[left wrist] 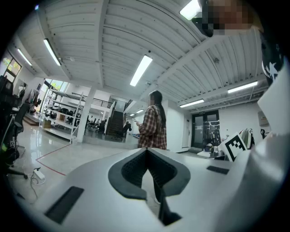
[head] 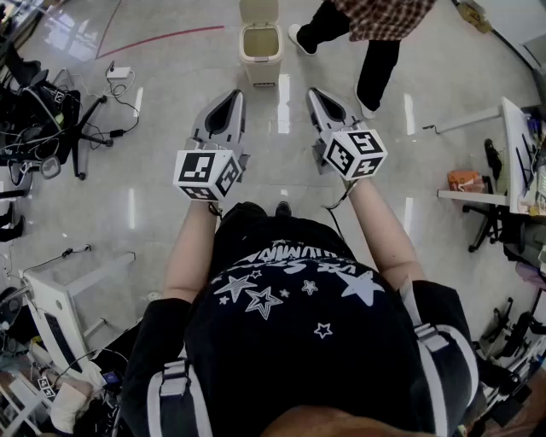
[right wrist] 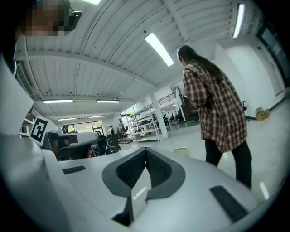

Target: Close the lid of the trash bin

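You held both grippers out in front of you, short of the trash bin (head: 260,47), which stood on the shiny floor (head: 153,213) at the far centre of the head view. Its lid (head: 258,10) was tipped up behind an open mouth, so nothing of the job showed as done. The left gripper (head: 237,94) and the right gripper (head: 312,92) pointed towards the bin from the near side, apart from it and touching nothing. In each gripper's own view the dark jaws met at their tips with nothing between them. A person in a plaid shirt (head: 367,34) stood just to the bin's right. By these pictures, the whole approach and the push that would bring the lid down remained ahead of you.
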